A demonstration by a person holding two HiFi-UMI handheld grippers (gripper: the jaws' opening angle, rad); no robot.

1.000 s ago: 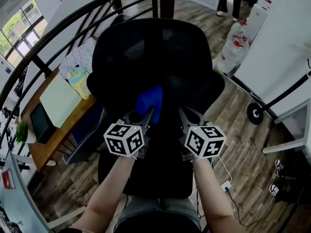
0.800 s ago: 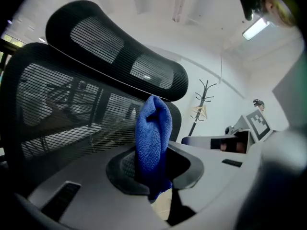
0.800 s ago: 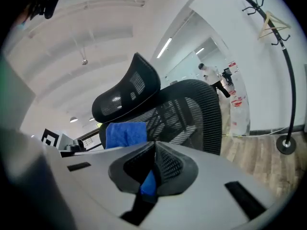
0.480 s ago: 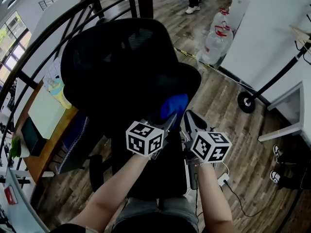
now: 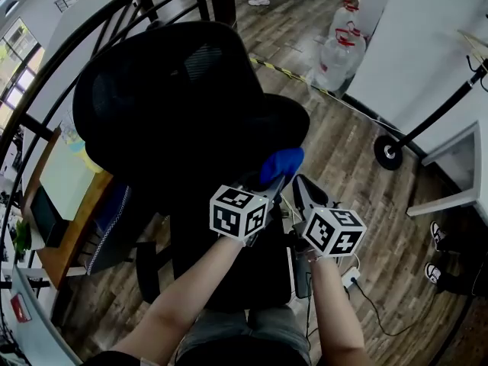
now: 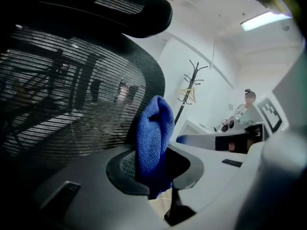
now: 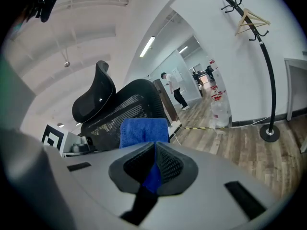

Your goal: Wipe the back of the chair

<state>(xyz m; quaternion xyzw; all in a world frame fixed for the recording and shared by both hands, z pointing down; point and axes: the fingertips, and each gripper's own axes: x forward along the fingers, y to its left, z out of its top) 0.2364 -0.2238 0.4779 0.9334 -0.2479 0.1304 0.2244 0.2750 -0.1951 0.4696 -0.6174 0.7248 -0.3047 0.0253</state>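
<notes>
The black mesh office chair [image 5: 175, 105] stands with its back toward the person, its headrest [image 6: 120, 13] curving over the top of the mesh. The left claw [image 6: 153, 164] is clenched on a blue cloth [image 5: 282, 164], which stands up in a folded wad above the jaws, with a little hanging below them. In the head view the cloth sits at the lower right edge of the backrest, and in the left gripper view it lies just beside the rim of the mesh; whether it presses on the mesh is unclear. The right claw [image 7: 154, 147] is close beside the left one, its jaws clenched with the tips meeting; the cloth's blue shows just past them and through the slit under the tips. Both forearms reach forward over the seat. Beyond the chair, on the wooden floor [image 5: 358, 166], stand large water jugs [image 5: 335, 56] and a black coat stand [image 7: 261, 56] near a white wall.
</notes>
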